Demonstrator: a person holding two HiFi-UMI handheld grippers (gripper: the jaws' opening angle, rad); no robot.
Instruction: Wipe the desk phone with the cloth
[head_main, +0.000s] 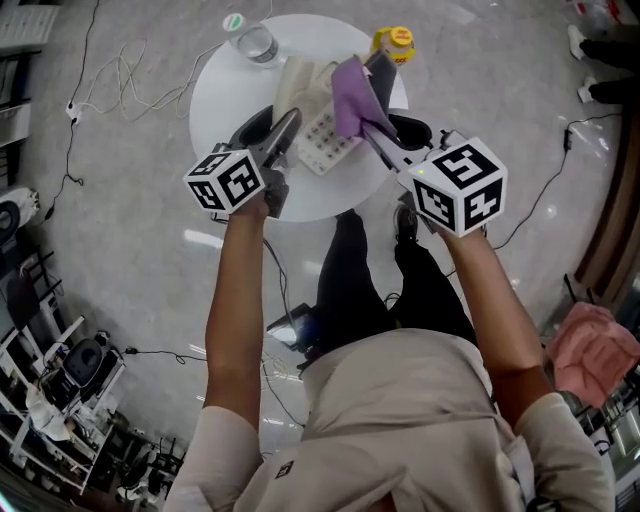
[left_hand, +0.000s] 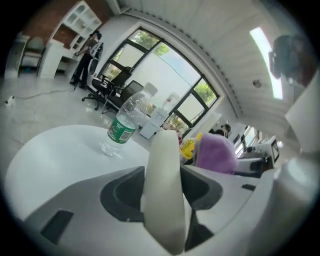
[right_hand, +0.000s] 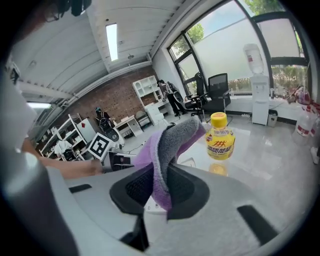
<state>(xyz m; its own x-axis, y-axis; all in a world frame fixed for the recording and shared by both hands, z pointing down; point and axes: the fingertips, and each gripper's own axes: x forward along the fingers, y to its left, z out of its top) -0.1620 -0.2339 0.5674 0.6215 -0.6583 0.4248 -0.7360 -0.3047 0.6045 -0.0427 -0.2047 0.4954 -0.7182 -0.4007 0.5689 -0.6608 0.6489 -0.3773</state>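
Left gripper (head_main: 284, 128) clamps the cream handset (left_hand: 162, 190), held over the phone (head_main: 325, 140) on the round table (head_main: 225, 90). Right gripper (head_main: 376, 126) pinches the purple cloth (right_hand: 165, 150) just beside it. Best: hold handset steady, drag cloth flat across keys.

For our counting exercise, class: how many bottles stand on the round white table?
2. A clear water bottle at the table's far left edge; a yellow bottle at its far right edge. Others could be hidden.
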